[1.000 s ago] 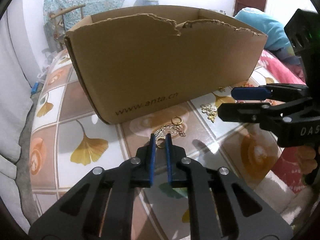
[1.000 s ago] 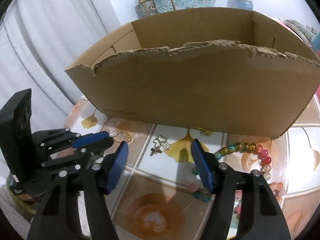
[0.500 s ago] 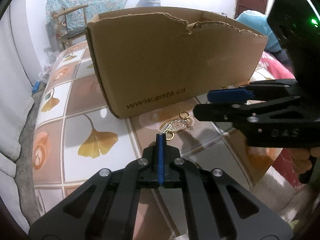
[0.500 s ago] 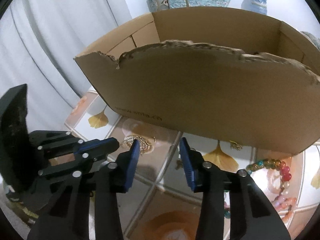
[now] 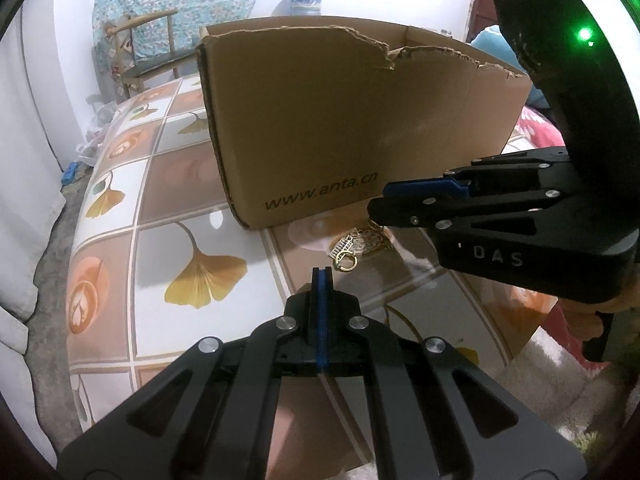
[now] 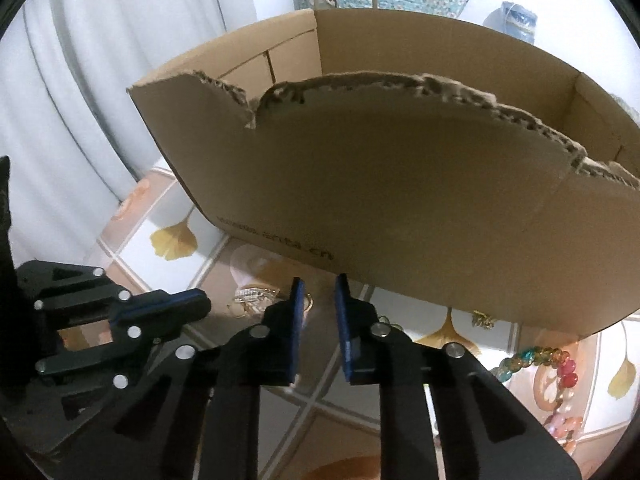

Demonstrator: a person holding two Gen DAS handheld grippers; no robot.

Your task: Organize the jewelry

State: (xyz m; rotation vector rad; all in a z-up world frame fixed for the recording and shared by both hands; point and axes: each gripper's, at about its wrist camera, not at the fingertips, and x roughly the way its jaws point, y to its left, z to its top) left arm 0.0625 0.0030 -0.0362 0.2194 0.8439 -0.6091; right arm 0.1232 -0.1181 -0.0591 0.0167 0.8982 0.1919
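A gold chain with rings and a small charm (image 5: 356, 240) lies on the tiled tablecloth just in front of the cardboard box (image 5: 340, 120). My left gripper (image 5: 322, 271) is shut with nothing in it, its tips just short of the chain's nearest ring. My right gripper (image 6: 320, 280) hovers over the chain (image 6: 252, 294) from the right. Its jaws are closing with a narrow gap left, and nothing is pressed between the pads. A gold ring shows just beside its left pad. From the left wrist view the right gripper (image 5: 378, 204) partly hides the chain.
The open-topped box (image 6: 400, 180) has a torn front rim and fills the space beyond. A coloured bead bracelet (image 6: 536, 356) and a small gold charm (image 6: 482, 318) lie to the right. A chair (image 5: 140, 48) stands beyond the table's far left edge.
The right gripper has swung left to the gold chain while its jaws narrowed from wide to a small gap. The left gripper closed its small gap, and the chain now lies ahead of its tips.
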